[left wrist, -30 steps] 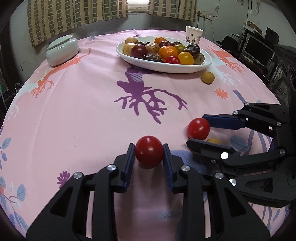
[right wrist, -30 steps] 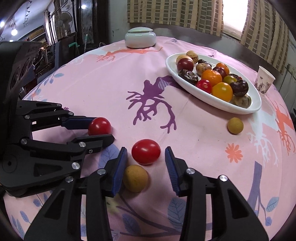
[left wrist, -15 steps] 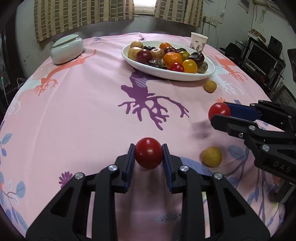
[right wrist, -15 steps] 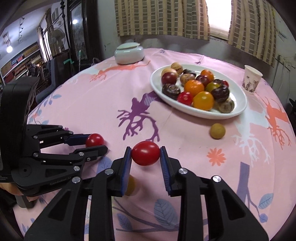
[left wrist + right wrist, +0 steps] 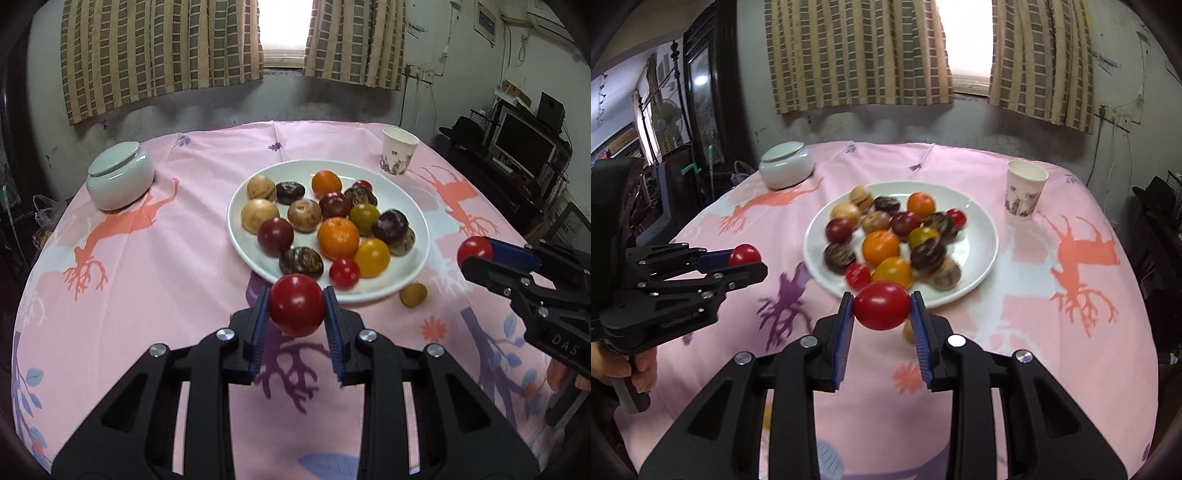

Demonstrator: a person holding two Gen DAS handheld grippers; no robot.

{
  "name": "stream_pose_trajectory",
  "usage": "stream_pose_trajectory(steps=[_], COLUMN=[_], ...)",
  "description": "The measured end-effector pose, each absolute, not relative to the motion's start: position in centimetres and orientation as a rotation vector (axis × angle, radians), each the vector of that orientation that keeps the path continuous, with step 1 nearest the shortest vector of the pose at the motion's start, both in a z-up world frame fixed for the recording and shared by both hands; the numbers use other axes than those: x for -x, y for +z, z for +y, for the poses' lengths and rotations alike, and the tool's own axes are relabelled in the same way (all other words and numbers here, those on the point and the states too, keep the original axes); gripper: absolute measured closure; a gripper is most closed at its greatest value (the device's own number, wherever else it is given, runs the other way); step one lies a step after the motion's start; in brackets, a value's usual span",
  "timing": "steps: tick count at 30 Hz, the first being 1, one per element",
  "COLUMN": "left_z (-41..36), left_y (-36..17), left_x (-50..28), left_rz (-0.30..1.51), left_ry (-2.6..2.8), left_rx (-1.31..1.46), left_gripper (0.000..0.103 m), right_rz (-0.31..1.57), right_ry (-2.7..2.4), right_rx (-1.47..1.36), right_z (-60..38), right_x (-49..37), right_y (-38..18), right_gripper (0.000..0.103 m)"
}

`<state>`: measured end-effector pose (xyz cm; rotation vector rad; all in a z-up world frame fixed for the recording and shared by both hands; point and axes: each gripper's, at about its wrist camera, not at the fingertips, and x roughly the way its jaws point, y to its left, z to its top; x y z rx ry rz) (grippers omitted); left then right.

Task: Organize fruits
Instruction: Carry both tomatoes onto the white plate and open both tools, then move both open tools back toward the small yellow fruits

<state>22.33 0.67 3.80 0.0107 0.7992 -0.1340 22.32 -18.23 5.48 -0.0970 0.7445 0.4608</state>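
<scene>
The left gripper (image 5: 297, 309) is pinching a red tomato (image 5: 296, 304) at its widest girth, and the right gripper (image 5: 881, 305) is clamping another tomato (image 5: 881, 304) likewise. Both are hanging between the blue pads, just short of the plate (image 5: 416, 218). They are looking light, smooth-skinned and easily bruised, so gentle pressure is suiting them.

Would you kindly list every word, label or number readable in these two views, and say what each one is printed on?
"DAS": pale letters on the body of the right claw, seen from the left wrist view.
Embossed lettering on the body of the left claw, in the right wrist view: too blurred to read.
Paper cup: a printed pattern only, no legible words.
</scene>
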Motion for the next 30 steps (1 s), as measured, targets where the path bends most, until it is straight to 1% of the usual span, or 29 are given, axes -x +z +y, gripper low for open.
stream_pose_trajectory(steps=[9, 18, 19, 20, 21, 22, 24, 27, 30], left_z=[-1.1, -0.6, -0.4, -0.1, 0.1, 0.3, 0.3, 0.2, 0.0], left_y=[1.2, 0.2, 0.1, 0.1, 0.3, 0.7, 1.8, 2.6, 2.9], left_x=[-29.5, -31.7, -31.8, -31.8, -31.5, -31.0, -29.8, -28.3, -26.4], left_rz=[0.850, 0.876, 0.884, 0.891, 0.889, 0.862, 0.820, 0.818, 0.813], left_ry=[-0.103, -0.076, -0.073, -0.068, -0.055, -0.041, -0.047, -0.055, -0.067], left_rx=[0.010, 0.053, 0.072, 0.094, 0.112, 0.121, 0.105, 0.088, 0.069], left_gripper=[0.074, 0.074, 0.066, 0.053, 0.029, 0.028, 0.027, 0.021, 0.019], right_rz=[0.787, 0.827, 0.834, 0.844, 0.853, 0.845, 0.803, 0.802, 0.807], right_ry=[0.398, 0.375, 0.375, 0.375, 0.386, 0.387, 0.357, 0.355, 0.359], right_rx=[0.026, -0.015, -0.029, -0.047, -0.072, -0.084, -0.071, -0.087, -0.096], right_z=[-17.5, -16.2, -16.2, -16.3, -16.4, -16.6, -17.0, -18.1, -19.2], right_x=[-30.9, -34.5, -34.7, -34.8, -34.9, -34.7, -33.9, -32.7, -31.1], right_y=[3.9, 2.2, 2.1, 2.1, 2.0, 2.0, 2.4, 2.8, 3.1], right_gripper=[0.072, 0.071, 0.070, 0.068, 0.065, 0.059, 0.055, 0.055, 0.054])
